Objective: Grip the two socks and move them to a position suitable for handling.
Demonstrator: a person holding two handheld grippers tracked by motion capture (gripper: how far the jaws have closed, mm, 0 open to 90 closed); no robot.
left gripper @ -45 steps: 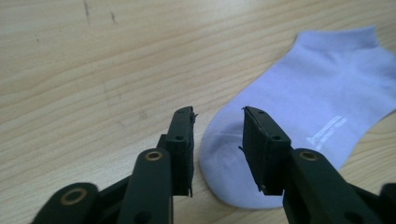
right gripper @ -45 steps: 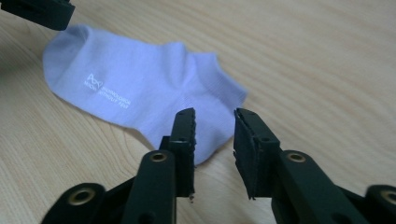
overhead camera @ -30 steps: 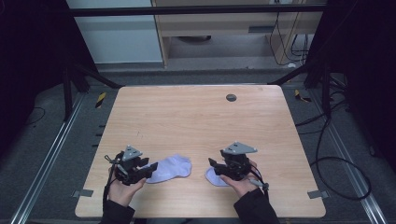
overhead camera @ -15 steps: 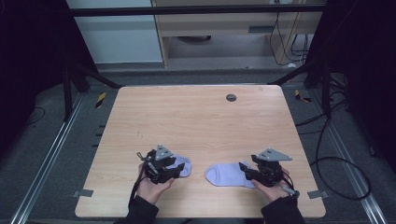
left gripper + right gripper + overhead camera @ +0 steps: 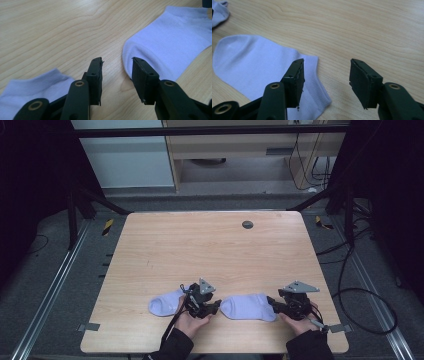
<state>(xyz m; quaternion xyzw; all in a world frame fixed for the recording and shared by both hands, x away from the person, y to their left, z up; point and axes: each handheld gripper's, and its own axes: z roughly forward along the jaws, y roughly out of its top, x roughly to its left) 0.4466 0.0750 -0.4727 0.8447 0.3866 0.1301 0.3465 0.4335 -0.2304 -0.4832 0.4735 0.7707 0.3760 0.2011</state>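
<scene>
Both pairs of jaws stand apart with nothing pinched between them, though each has just been narrowing. In the high view the left gripper [image 5: 212,307] sits near the desk's [image 5: 200,245] front edge, between two pale lilac socks: the left sock [image 5: 165,303] lies on its outer side, the right sock [image 5: 248,307] stretches from it towards the right gripper [image 5: 272,304], which sits close to the front right corner with a hand [image 5: 298,325] behind it.

In the left gripper view the left gripper [image 5: 117,67] hovers over bare wood, its jaws released; the right sock's [image 5: 172,40] toe lies just beside one jaw, the left sock's [image 5: 32,87] cuff beside the other.

In the right gripper view the right gripper [image 5: 325,68] has one jaw over the right sock's [image 5: 257,65] ribbed cuff and the other over bare desk, nothing gripped; a bit of the left sock [image 5: 219,12] shows at the top corner
</scene>
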